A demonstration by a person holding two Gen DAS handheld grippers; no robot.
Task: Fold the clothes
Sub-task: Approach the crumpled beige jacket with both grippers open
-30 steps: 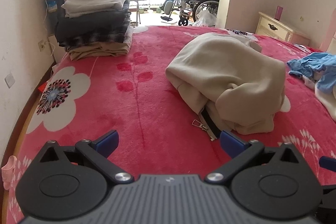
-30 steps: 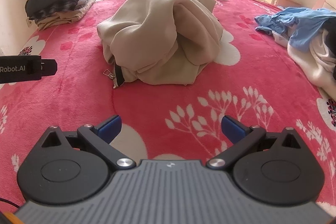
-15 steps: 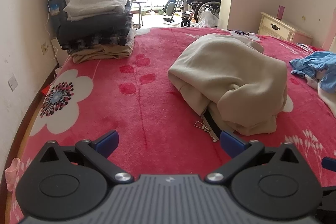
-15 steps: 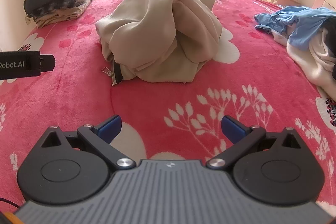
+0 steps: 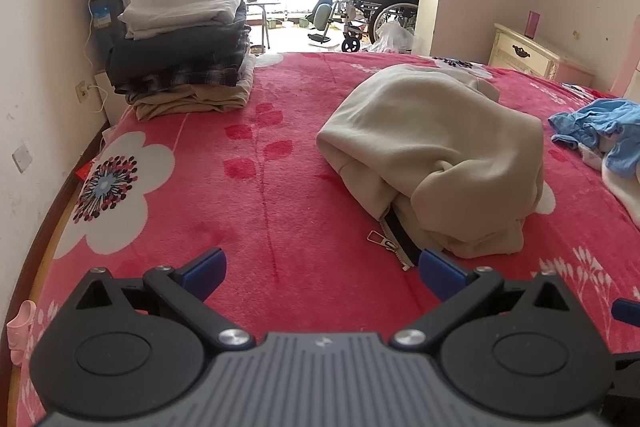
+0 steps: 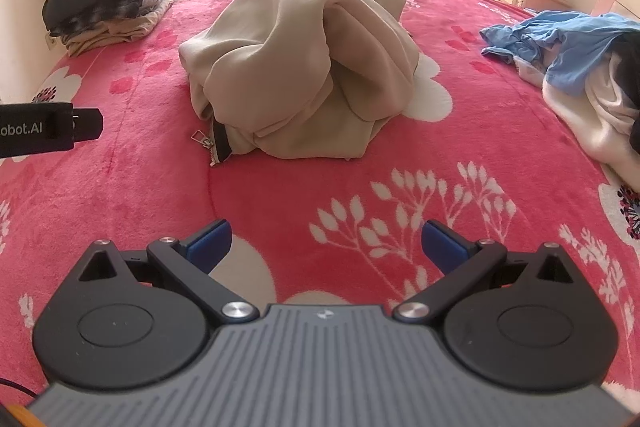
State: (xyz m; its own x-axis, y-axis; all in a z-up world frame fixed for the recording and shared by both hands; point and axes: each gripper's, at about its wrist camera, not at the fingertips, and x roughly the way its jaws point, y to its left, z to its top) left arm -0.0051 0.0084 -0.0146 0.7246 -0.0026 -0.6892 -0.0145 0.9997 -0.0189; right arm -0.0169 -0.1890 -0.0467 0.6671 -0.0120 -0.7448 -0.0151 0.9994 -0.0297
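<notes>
Left wrist: both grippers' jaws gape wide, empty, short of the beige jacket (image 5: 436, 151)

"obot.AI" on the left gripper (image 6: 48, 129)

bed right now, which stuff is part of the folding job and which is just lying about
Part of the job:
beige zip jacket, crumpled mid-bed
folded stack at the far corner
blue and white clothes pile
left gripper and right gripper, both open

Just lying about:
wheelchair
nightstand
red floral blanket
</notes>
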